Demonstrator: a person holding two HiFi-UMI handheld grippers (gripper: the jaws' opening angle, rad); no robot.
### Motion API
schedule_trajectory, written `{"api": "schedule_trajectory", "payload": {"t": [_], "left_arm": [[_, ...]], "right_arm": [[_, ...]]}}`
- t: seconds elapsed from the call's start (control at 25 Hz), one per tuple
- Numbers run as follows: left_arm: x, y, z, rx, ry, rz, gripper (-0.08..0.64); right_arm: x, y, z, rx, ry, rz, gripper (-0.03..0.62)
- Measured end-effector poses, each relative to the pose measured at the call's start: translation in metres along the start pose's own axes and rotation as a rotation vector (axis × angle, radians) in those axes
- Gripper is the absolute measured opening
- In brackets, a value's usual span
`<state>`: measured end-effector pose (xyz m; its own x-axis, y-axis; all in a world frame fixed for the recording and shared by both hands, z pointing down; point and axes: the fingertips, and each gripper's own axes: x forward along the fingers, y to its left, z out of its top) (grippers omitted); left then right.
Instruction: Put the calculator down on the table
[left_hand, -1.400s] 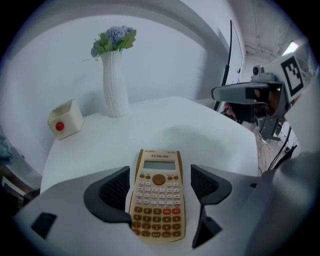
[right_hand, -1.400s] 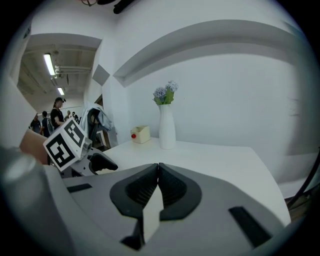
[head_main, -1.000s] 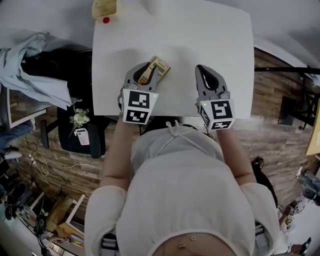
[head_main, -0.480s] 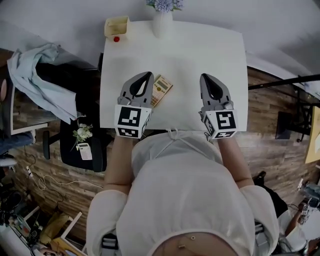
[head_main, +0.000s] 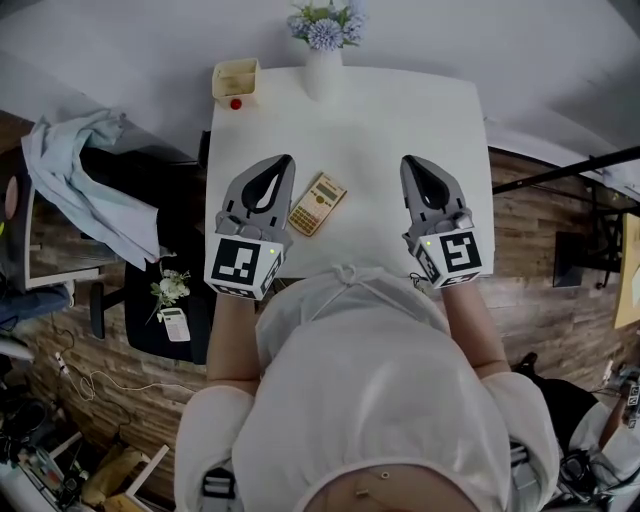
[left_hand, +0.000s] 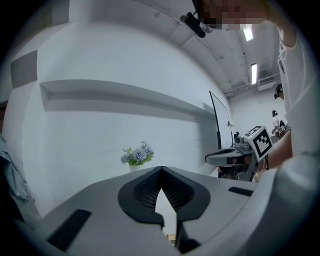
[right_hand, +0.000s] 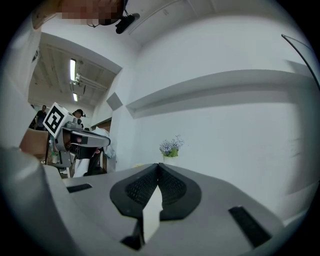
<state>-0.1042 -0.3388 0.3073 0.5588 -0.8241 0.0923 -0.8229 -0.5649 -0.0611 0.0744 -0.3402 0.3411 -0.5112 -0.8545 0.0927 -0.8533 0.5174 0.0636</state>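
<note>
Head view gives us the calculator (head_main: 317, 203) lying flat on the white tabletop (head_main: 400, 110). It sits just right of the left gripper (head_main: 285, 160) fingers and well left of the right gripper (head_main: 408, 162) fingers, and as far as we can tell it touches neither. We judge the task's step done.

In the left gripper view the fingers (left_hand: 142, 190) are closed tip to tip with nothing between them. The right gripper view shows the same: its fingers (right_hand: 140, 187) are pressed together and empty.

The risk we see lies with the left fingers, which sit so close beside the calculator. A sideways swing or a careless drop could knock it askew or slide it toward the near edge. Ahead of both pairs of fingers, at the far edge, stands a vase of flowers (head_main: 325, 45), which a forward reach could tip.

Only the head view shows the calculator and the tabletop. The gripper views look level at the wall, with the flowers beyond the fingertips and the other gripper off to one side. They settle the closure more plainly.
</note>
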Motion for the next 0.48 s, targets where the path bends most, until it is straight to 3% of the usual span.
{"api": "schedule_trajectory", "payload": {"t": [0.48], "left_arm": [[0.0064,-0.0009,0.0007,-0.037,-0.019,-0.011,0.018]], "right_arm": [[0.0002,-0.0084,-0.0029,0.006,0.028,0.001,0.003]]}}
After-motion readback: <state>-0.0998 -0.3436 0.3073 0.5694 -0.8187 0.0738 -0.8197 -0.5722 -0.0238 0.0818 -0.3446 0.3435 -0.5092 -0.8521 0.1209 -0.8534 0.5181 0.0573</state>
